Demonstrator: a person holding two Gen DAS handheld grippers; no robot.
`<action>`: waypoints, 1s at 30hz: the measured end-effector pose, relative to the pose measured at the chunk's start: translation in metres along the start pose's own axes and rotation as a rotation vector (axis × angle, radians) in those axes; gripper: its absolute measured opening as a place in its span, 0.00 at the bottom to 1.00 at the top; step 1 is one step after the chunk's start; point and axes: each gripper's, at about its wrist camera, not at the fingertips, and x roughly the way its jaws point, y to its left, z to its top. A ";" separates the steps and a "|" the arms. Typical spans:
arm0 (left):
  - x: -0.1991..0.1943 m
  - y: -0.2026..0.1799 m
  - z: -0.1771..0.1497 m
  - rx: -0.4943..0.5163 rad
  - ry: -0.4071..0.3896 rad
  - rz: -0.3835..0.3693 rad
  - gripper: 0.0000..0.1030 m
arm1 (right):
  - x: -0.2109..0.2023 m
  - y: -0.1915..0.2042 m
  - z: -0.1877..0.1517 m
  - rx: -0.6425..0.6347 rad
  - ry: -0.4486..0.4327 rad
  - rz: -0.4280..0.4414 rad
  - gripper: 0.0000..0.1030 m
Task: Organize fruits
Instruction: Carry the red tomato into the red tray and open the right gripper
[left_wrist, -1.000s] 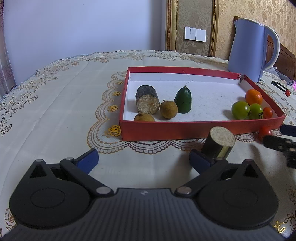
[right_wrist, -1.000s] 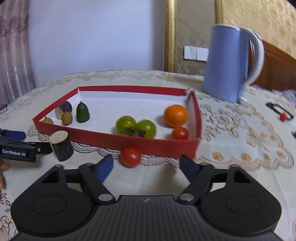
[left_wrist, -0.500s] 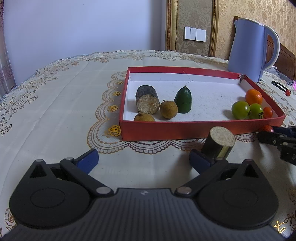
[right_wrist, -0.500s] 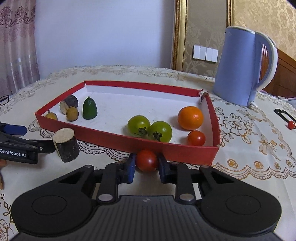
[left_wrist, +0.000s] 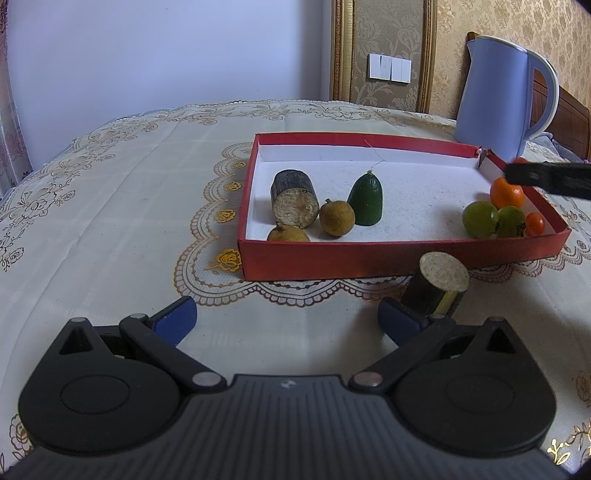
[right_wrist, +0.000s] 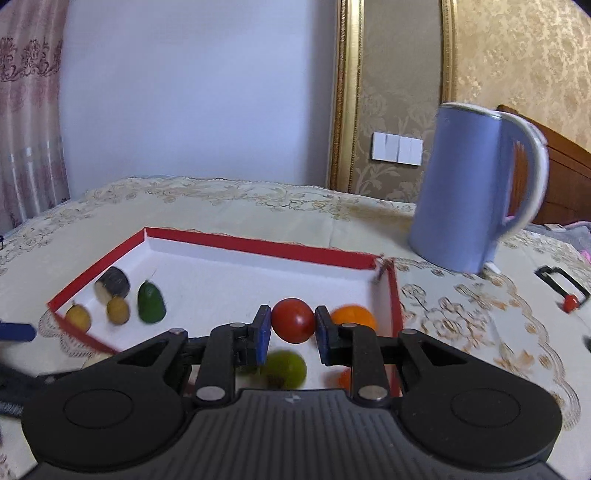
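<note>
A red tray with a white floor holds a dark cut log piece, two brown fruits, a green fruit, two green tomatoes, an orange and a small red tomato. My right gripper is shut on a red tomato and holds it above the tray's right part. My left gripper is open and low over the cloth in front of the tray. A second cut log piece stands by its right finger.
A blue kettle stands behind the tray's right corner, also in the right wrist view. A small black and red item lies on the cloth at the far right. The lace cloth stretches to the left.
My right gripper closed on the red tomato in front of the tray and lifted it up over the tray's right part. My left gripper has not moved.
</note>
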 end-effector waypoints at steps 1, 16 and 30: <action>0.000 0.000 0.000 0.000 0.000 0.000 1.00 | 0.007 0.001 0.002 -0.006 0.006 -0.012 0.24; 0.000 0.000 0.000 0.000 0.000 0.000 1.00 | 0.081 0.005 0.006 -0.017 0.159 -0.022 0.24; 0.000 0.000 0.000 0.000 0.000 0.000 1.00 | 0.023 -0.016 -0.001 0.096 0.083 0.024 0.30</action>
